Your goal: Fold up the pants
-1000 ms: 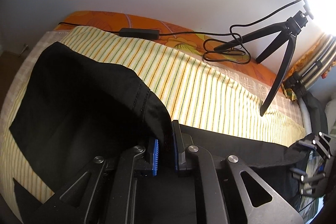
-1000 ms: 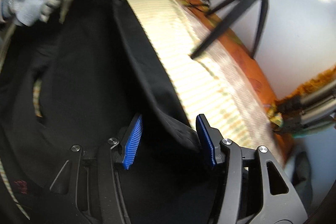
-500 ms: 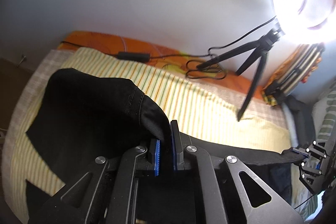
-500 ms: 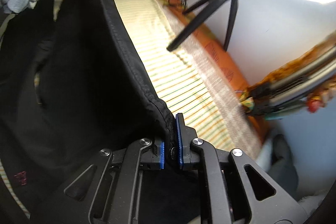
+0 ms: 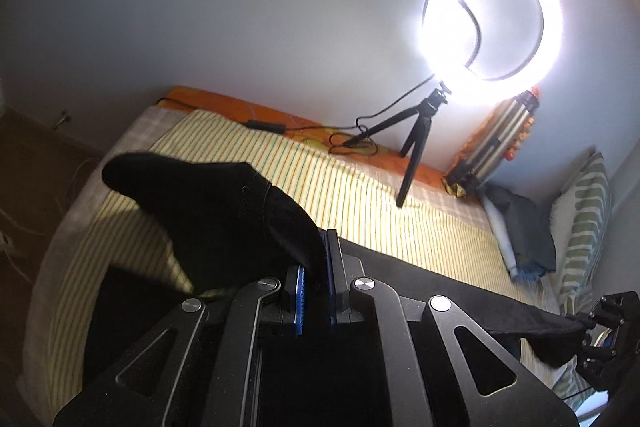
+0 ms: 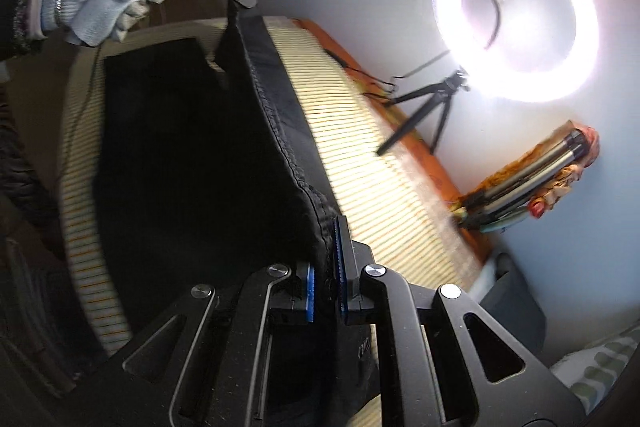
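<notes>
Evidently soft and limp, the black pants (image 5: 224,211) sag between the left claw (image 5: 316,291) and right claw (image 6: 325,287), both clenched on one stitched edge.

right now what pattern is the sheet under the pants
Thin green and orange stripes on pale yellow bedsheet, clearest in the left wrist view.

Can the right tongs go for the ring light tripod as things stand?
Probably not: the right tongs are shut on the black pants, stretched toward the left tongs. The tripod stands across the bed.
</notes>
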Demonstrator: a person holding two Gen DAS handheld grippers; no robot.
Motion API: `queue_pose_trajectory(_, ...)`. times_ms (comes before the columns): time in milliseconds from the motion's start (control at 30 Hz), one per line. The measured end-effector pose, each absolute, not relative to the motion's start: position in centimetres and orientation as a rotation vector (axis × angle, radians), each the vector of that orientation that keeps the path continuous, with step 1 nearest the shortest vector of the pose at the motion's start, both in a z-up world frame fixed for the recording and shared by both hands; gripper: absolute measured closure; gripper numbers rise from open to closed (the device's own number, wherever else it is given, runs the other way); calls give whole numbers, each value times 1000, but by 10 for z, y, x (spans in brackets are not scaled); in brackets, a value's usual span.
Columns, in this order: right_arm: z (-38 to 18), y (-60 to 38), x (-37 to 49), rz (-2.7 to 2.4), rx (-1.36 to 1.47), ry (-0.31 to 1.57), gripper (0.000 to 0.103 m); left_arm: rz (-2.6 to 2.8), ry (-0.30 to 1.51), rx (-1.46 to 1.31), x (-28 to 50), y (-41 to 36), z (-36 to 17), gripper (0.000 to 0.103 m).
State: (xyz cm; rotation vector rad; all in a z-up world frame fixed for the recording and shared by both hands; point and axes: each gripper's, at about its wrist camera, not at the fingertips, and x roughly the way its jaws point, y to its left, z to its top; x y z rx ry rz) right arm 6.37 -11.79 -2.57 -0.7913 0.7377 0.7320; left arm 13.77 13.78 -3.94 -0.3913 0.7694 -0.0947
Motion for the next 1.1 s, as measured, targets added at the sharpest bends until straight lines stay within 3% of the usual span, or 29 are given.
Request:
queue_pose_trajectory(467,-106,-119,-27,858,-771,941,95,-123,851,-548,30,150,-104,96)
queue_pose_trajectory(633,-137,-117,-38,880,-801,1005,95,-100,867,-620,20,159,-125,83)
queue_pose_trajectory(700,-141,-118,-42,898,-798,1019,95,-60,871,-666,20,171,-131,68)
queue_pose_trajectory(767,-146,-118,-47,903,-816,1023,95,-18,871,-704,19,187,-135,62)
queue_pose_trajectory(1100,-162,-114,-39,894,-831,1093,95,175,905,-697,26,238,-152,62)
